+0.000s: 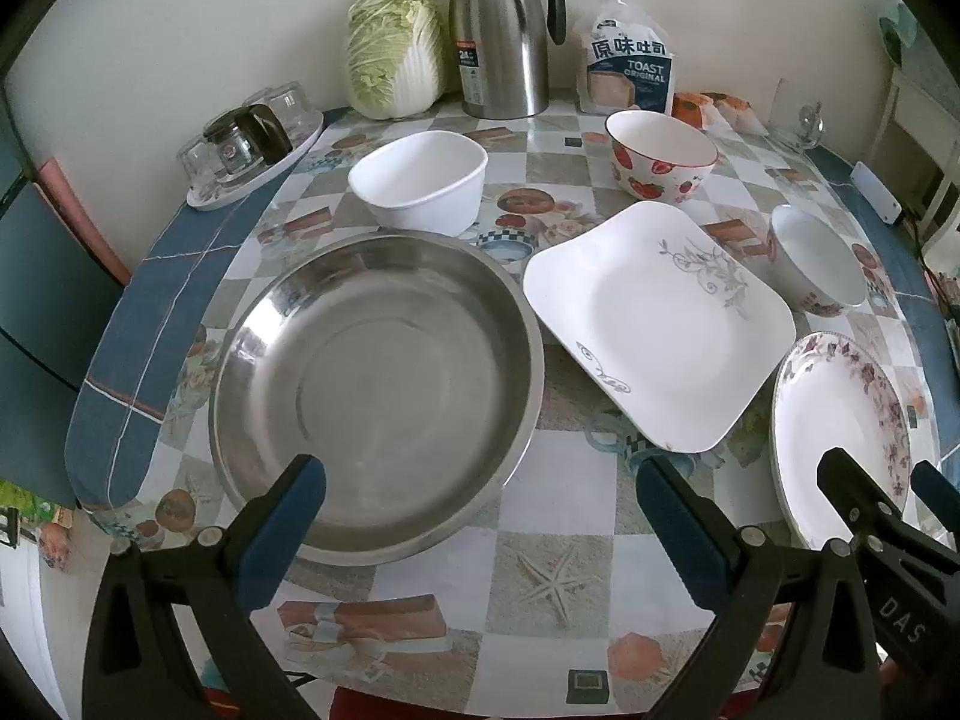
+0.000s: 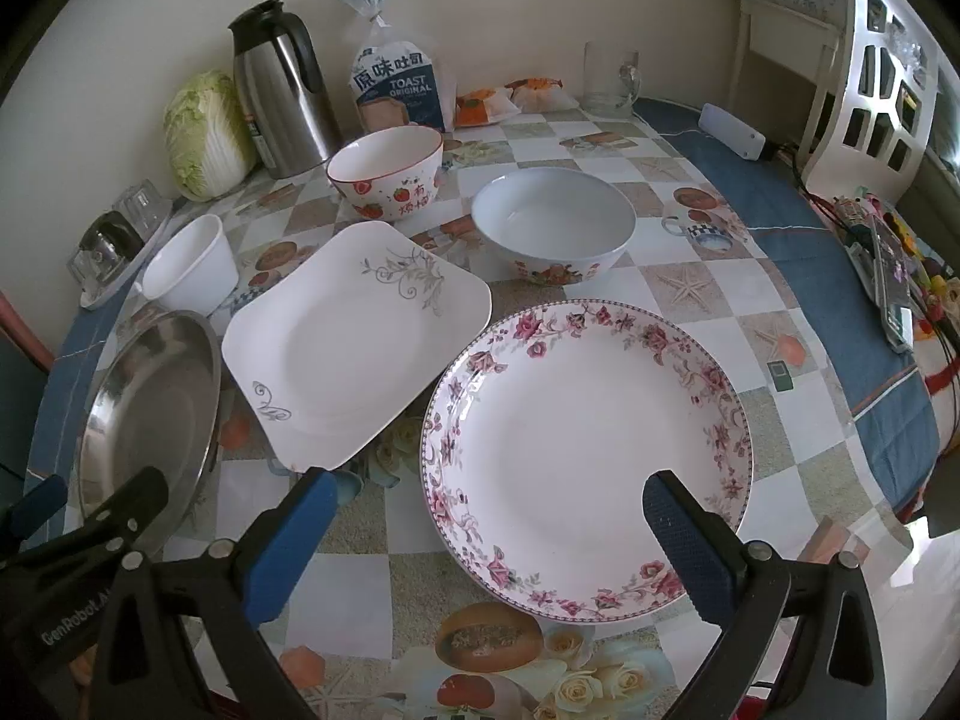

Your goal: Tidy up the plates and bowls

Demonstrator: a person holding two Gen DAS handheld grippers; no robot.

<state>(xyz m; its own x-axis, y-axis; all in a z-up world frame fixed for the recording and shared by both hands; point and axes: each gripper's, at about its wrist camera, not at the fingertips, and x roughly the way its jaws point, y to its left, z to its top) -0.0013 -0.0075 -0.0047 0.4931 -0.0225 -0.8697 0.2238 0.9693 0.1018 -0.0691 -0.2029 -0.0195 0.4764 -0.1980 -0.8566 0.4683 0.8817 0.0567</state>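
Left claw (image 1: 480, 516) and right claw (image 2: 489, 531) both spread wide, nothing between the pads.
Both tilt steeply down over the table (image 1: 540, 570). Left hangs above the near rim of the steel basin (image 1: 375, 384); right over the near edge of the rose-rimmed round plate (image 2: 585, 450). Square white plate (image 2: 354, 342) lies between them; plain white bowl (image 1: 420, 180), strawberry bowl (image 1: 660, 156) and floral-footed bowl (image 2: 552, 228) stand behind, all apart.

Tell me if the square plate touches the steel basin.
Apart. The left wrist view shows a strip of tablecloth between the square plate and the steel basin.
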